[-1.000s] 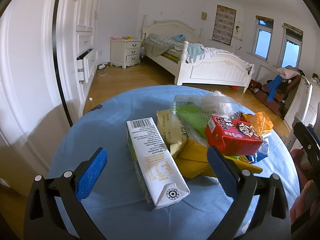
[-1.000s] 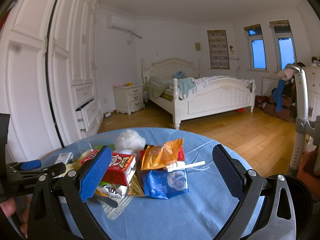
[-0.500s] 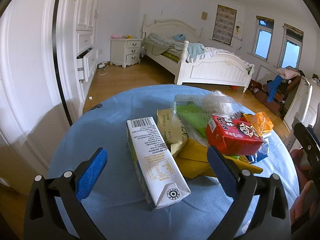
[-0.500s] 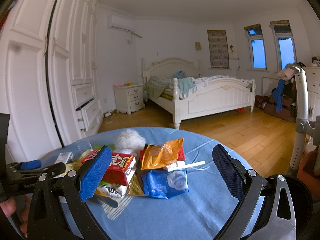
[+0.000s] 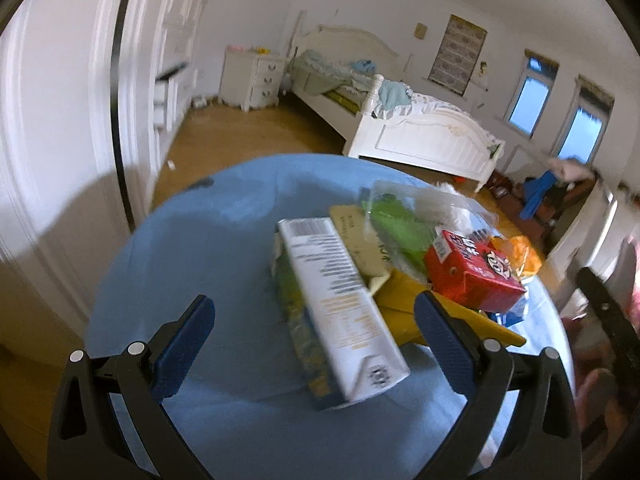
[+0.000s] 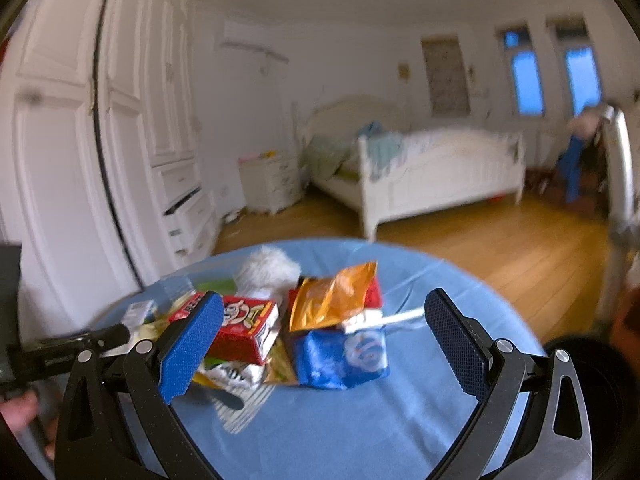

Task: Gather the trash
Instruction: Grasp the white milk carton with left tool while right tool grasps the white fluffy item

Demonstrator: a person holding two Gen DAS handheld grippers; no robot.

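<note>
Presently we find the trash heaped together near the middle of the round blue table, none of it lifted. The left gripper hangs low over the near edge with its fingers spread wide, and the white carton lies on its side between them, spout end toward the camera; we judge this the lining-up for a grasp across the carton's narrow width. The right gripper is likewise wide and holds nothing, facing the blue pack and the orange bag that rests on it.

The red box sits on top of the yellow wrapper and green packet, so it would need to come off before those below. A white fluffy ball lies at the far side of the heap.

Writing: the carton bears a barcode and printed tables, too blurred to read. The red box shows a cartoon face and characters that we cannot make out. No bin is clearly seen.
</note>
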